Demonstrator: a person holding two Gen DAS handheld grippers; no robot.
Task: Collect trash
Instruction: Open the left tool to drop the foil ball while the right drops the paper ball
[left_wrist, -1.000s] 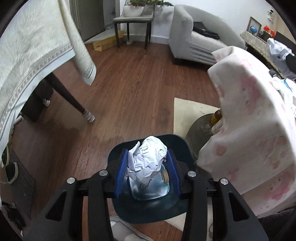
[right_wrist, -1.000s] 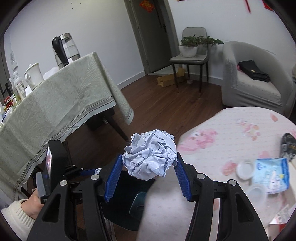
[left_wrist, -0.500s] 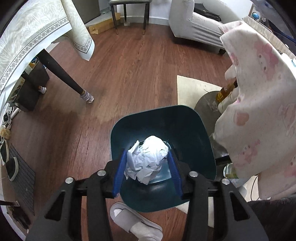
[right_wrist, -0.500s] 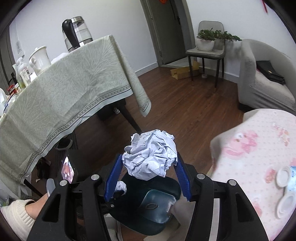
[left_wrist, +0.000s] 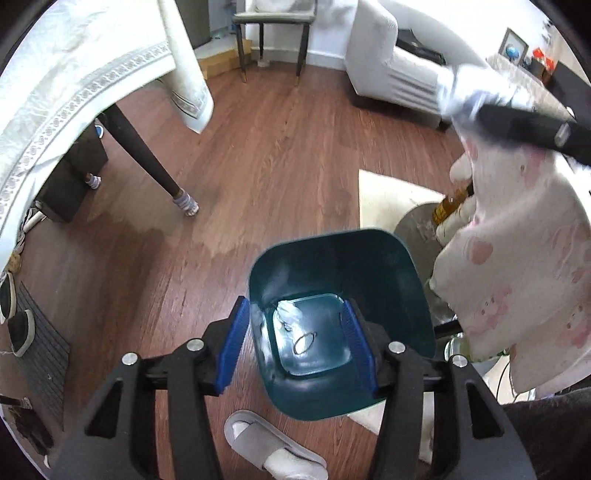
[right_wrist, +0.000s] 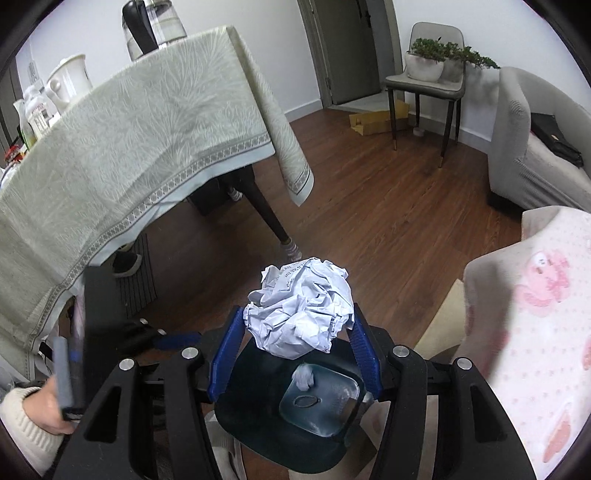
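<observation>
dumping paper into the dark teal bin (left_wrist: 413, 295): one white wad (left_wrist: 286, 310) lies low inside it near the floor of the bin, blurred. left gripper (left_wrist: 295, 343) hangs right over the mouth, jaws opening, nothing between them. second crumpled paper ball (right_wrist: 301, 308) is clamped in the right gripper (right_wrist: 295, 347), near the bin's rim but short of centre. next move, i'd say: shift right over the opening, then release.
</observation>
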